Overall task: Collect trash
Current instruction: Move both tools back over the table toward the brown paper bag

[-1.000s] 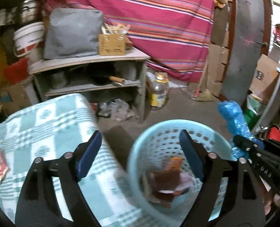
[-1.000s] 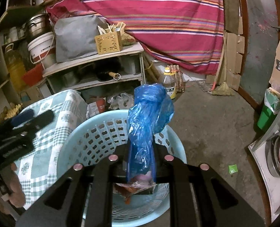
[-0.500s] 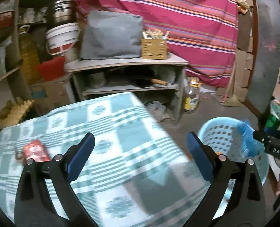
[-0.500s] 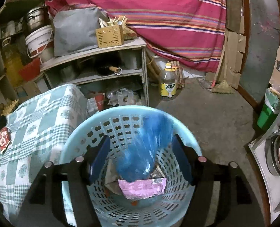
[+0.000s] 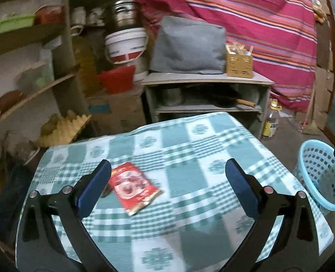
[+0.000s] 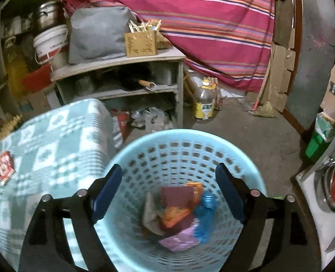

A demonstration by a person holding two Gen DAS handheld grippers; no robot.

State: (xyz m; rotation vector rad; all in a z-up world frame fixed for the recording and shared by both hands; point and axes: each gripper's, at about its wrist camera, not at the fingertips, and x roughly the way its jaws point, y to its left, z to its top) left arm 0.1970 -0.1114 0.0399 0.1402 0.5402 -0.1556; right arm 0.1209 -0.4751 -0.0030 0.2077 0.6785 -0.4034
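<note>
Right wrist view first: the right gripper (image 6: pixel 168 189) has its jaws spread wide, they've just been opening, and nothing sits between the blue pads. It hangs over the mouth of the light blue basket (image 6: pixel 144 142). Down at the bottom of the basket lies the blue plastic bag (image 6: pixel 204 213), next to a pinkish wrapper (image 6: pixel 178 240), an orange one and some darker reddish packets, all a bit blurry.

Left of the basket is the table with the green checked cloth (image 6: pixel 54 136), and a red snack packet (image 6: pixel 5 166) lies on it, well away from the basket.

Left wrist view: the left gripper (image 5: pixel 167 179) is also wide open, jaws just finished spreading a little more, empty. It's over the cloth, and the red snack packet lies flat just beside the pad on the picture's left, inside the gap but not touched as far as I can see. The basket stands on the floor off the table's right edge, with the tip of the right gripper poking in above it. Behind the table is a grey shelf unit (image 5: pixel 208 81) with a wooden box (image 5: pixel 239 65) on top.
</note>
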